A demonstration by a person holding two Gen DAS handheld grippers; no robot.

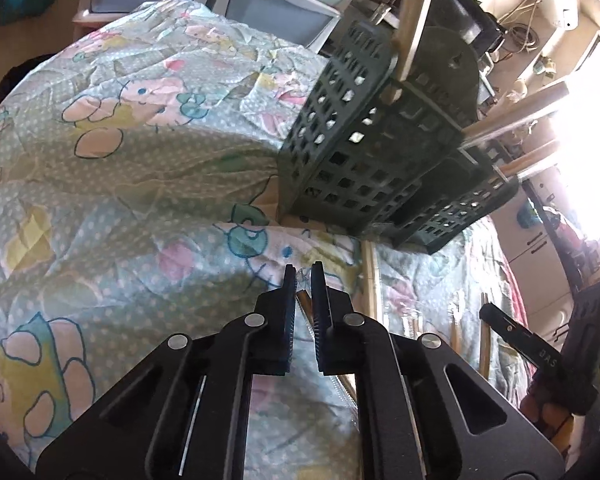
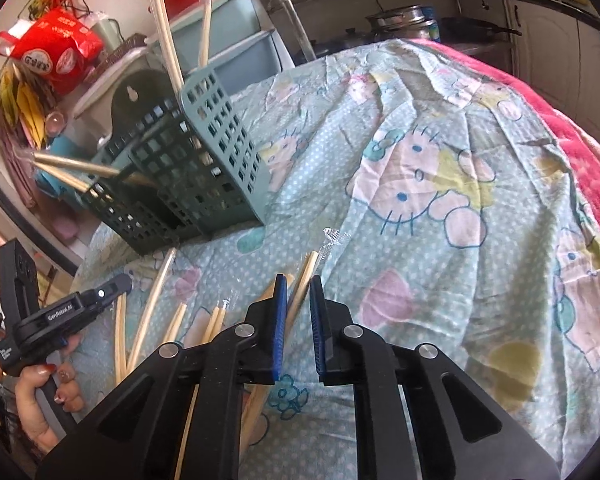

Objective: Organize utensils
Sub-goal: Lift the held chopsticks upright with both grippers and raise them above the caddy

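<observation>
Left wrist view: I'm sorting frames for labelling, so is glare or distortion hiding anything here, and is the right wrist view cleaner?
Left wrist view: the window is blown out white at right, washing out the chopsticks sticking from the green holder; fisheye bends the edges. Right wrist view: evenly lit, no blowout, holder and loose chopsticks readable, edges equally curved.

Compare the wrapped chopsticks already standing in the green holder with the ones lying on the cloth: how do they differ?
The chopsticks in the holder lean upright or stick out of the green holder; the chopsticks on the cloth lie flat beside it. The ones in the holder are touched by no gripper, while the right gripper straddles one lying pair. Both sets are pale wood in clear wrappers.
</observation>
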